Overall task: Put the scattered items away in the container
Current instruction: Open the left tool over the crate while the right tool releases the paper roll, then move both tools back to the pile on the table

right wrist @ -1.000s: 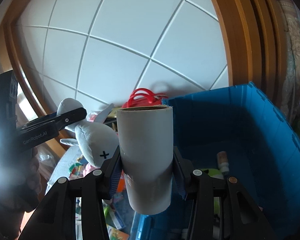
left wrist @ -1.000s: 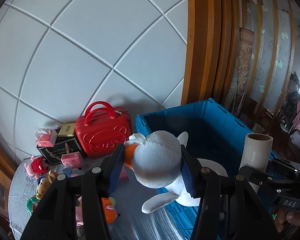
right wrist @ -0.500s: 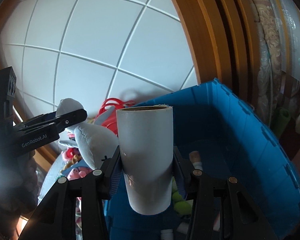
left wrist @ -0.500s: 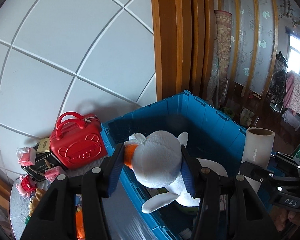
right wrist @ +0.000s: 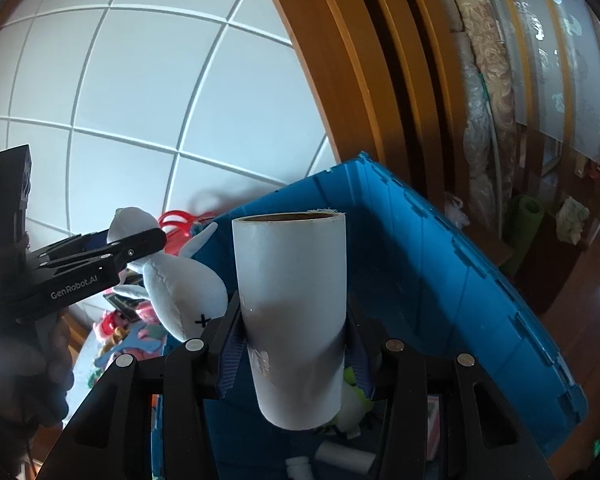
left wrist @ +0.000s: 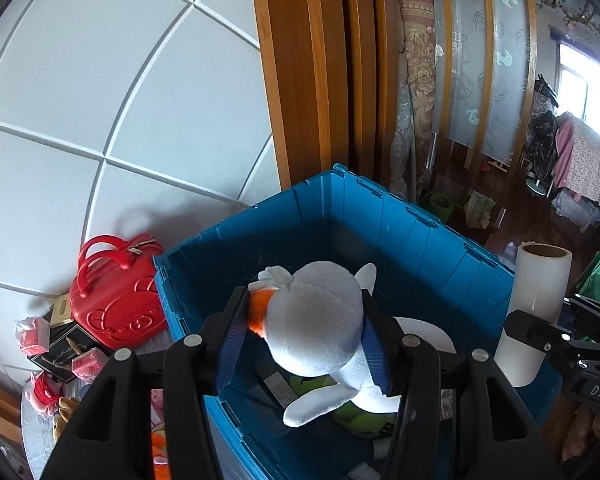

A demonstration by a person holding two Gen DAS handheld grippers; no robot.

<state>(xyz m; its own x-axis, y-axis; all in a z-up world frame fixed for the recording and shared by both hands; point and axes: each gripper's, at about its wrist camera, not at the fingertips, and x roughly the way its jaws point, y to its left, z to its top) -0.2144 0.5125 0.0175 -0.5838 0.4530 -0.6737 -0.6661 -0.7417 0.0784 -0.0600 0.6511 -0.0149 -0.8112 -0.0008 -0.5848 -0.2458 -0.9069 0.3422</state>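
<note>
Left gripper (right wrist: pixel 140 242) reads "GenRobot.AI"; right gripper (left wrist: pixel 540 332) "DAS".

Your left gripper (left wrist: pixel 306 332) holds the plush toy (left wrist: pixel 316 320) above the bin (left wrist: pixel 400 216). Your right gripper (right wrist: pixel 296 344) holds the roll (right wrist: pixel 292 280) upright to the toy's right, also over the bin. The bin stands against the wall (left wrist: pixel 100 80). The case (left wrist: pixel 116 300) sits just left of the bin, with small boxes (left wrist: pixel 60 348) further left.
</note>
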